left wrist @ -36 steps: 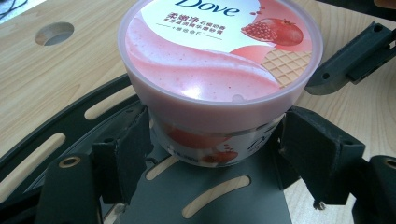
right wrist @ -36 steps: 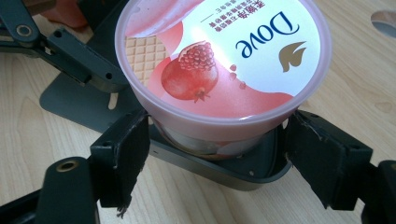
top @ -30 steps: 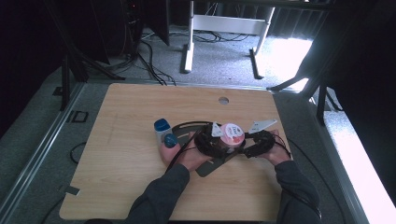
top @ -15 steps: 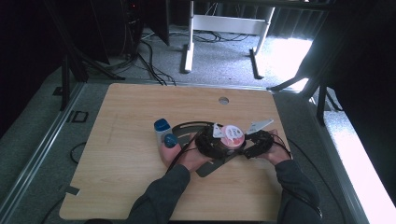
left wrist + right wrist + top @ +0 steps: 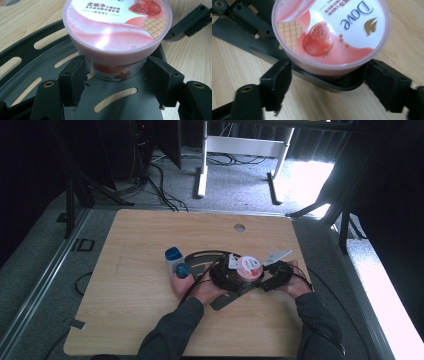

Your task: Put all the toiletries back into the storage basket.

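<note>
Tub sitting on a black slotted plate near the table's front edge, bare wood lying behind; left gripper closing round its base, pads not yet pressing, to steady it; right gripper standing released under the lid's rim.

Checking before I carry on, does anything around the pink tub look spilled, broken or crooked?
Nothing stands out. The pink tub sits upright with its lid on, resting on the dark slotted plate, and no spill shows on the table.
</note>
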### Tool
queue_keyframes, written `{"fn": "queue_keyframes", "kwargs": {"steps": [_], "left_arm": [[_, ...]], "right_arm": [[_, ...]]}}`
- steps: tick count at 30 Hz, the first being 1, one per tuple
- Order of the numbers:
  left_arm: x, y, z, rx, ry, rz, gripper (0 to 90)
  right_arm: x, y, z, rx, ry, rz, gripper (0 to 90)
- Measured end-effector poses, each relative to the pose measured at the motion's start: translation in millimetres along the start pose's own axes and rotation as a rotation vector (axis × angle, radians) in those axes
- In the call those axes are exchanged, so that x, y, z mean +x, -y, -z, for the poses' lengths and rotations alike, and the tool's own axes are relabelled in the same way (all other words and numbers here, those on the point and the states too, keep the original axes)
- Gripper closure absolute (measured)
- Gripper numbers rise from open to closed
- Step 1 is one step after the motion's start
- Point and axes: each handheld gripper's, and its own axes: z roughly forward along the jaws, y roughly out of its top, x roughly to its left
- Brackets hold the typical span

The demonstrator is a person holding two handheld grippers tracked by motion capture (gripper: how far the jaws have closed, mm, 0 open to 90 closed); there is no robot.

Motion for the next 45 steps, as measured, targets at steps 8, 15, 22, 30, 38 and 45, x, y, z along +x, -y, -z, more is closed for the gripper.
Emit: {"fn": "queue_keyframes", "kwargs": {"steps": [8, 15, 22, 30, 38, 45], "left_arm": [[-0.5, 1.2, -0.8, -0.005, -0.001, -0.001, 35.3], [-0.3, 2.4, -0.6, -0.012, 0.002, 0.000, 35.3], [1.4, 2.7, -0.8, -0.016, 0.008, 0.002, 35.7], [0.7, 2.6, -0.8, -0.015, 0.004, -0.001, 35.9], [-2.2, 1.6, -1.7, -0.014, -0.011, 0.005, 35.3], [-1.6, 3.2, 0.2, -0.014, -0.004, 0.026, 38.2]], "right_arm": [[-1.2, 8.7, 13.0, -0.013, -0.002, -0.003, 26.9], [-2.7, 32.3, 14.1, -0.015, -0.013, -0.029, 50.6], [-4.3, 37.2, 8.8, 0.008, 0.066, -0.043, 70.8], [-10.8, 34.9, -3.7, 0.070, 0.125, -0.069, 79.7], [-11.9, 37.7, -4.8, 0.033, 0.104, -0.095, 82.9], [-11.7, 40.9, -4.5, 0.023, 0.108, -0.122, 72.3]]}}
